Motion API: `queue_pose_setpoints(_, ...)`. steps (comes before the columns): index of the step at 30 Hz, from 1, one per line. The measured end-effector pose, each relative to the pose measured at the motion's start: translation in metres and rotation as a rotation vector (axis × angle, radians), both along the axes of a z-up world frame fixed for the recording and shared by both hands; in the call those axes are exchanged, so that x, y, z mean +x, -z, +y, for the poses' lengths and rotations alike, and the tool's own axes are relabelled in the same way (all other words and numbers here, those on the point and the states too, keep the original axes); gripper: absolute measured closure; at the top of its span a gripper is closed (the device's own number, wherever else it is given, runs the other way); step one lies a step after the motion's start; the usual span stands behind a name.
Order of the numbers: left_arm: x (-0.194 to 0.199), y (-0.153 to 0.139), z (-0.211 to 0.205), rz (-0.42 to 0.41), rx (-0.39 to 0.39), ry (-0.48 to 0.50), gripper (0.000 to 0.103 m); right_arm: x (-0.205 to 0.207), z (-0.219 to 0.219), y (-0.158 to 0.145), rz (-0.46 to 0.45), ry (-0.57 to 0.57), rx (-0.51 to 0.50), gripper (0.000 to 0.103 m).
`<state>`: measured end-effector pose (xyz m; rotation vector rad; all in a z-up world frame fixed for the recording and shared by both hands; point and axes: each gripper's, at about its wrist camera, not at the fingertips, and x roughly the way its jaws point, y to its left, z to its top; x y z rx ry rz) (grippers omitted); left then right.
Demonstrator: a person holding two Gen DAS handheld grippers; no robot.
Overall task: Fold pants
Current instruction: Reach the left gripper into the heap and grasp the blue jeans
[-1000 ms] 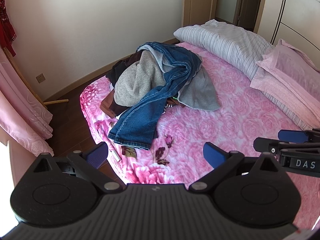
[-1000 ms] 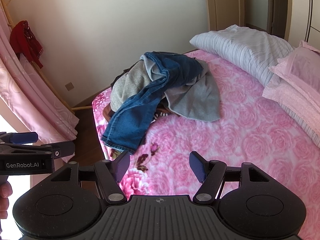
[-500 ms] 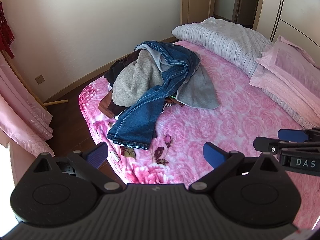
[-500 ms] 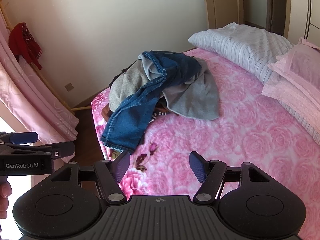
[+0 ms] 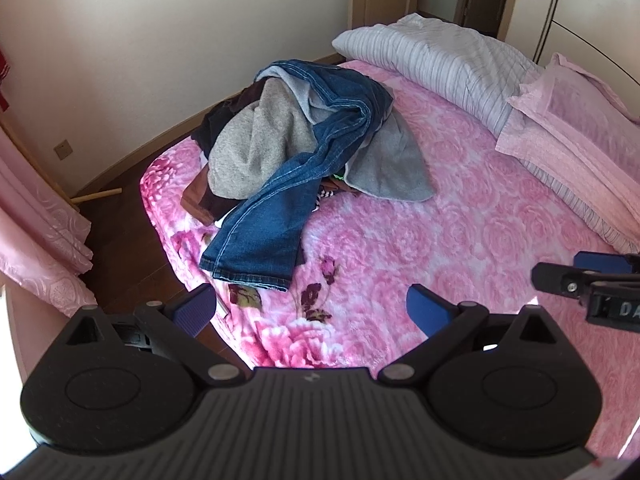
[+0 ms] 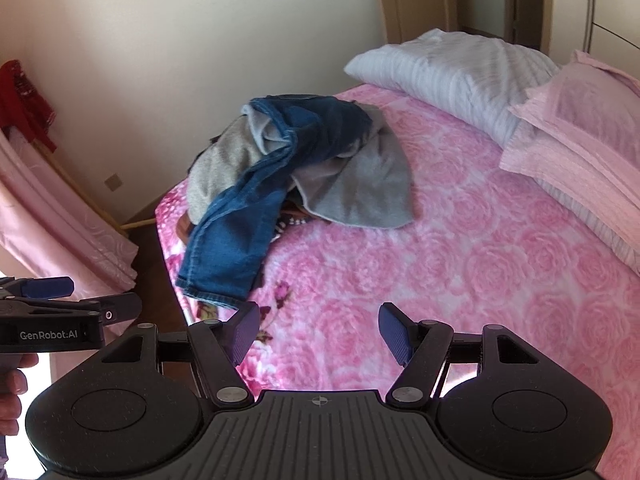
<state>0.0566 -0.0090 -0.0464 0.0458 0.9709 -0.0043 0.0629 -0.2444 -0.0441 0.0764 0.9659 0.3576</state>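
Note:
Blue jeans (image 5: 280, 200) (image 6: 236, 232) lie draped over a heap of clothes on the pink rose-patterned bed (image 5: 460, 240) (image 6: 440, 272), one leg trailing toward the bed's near corner. Under them are grey garments (image 5: 256, 148) (image 6: 360, 192) and dark clothes (image 5: 212, 124). My left gripper (image 5: 312, 308) hovers open above the bed's near edge, a short way from the jeans' hem, holding nothing. My right gripper (image 6: 316, 332) is open and empty too, over the bedspread just right of the hem. Each gripper shows at the edge of the other's view.
A striped duvet (image 5: 440, 52) and pink pillows (image 5: 580, 132) lie along the bed's far and right sides. Pink curtains (image 5: 36, 240) hang at the left over dark wood floor (image 5: 120, 232). A wooden stick (image 5: 96, 196) lies by the wall. A hand (image 6: 12, 392) holds the left gripper.
Both grippers have drifted slightly closer to the bed and clothes heap; the view shifts a little. The clothes have not moved and both grippers stay open.

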Motion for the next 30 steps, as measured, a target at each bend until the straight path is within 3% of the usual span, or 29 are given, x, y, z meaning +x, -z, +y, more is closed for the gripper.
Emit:
queue_pose_setpoints(12, 0.103, 0.049, 0.0, -0.037, 0.054, 0.112, 0.005, 0.048, -0.018, 0.012, 0.064, 0.232, -0.017, 0.04)
queue_pose_setpoints(19, 0.175, 0.081, -0.022, -0.052, 0.142, 0.26, 0.005, 0.083, -0.016, 0.018, 0.097, 0.37, -0.033, 0.04)
queue_pose_setpoints(27, 0.254, 0.138, -0.047, -0.015, 0.238, 0.387, 0.006, 0.103, -0.019, 0.028, 0.175, 0.546, -0.073, 0.04)
queue_pose_setpoints(28, 0.26, 0.143, -0.049, -0.012, 0.253, 0.402, 0.013, 0.105, -0.019, 0.03, 0.186, 0.562, -0.075, 0.04)
queue_pose_setpoints(30, 0.272, 0.152, -0.048, -0.003, 0.264, 0.438, 0.037, 0.107, -0.017, 0.032, 0.203, 0.586, -0.079, 0.04)
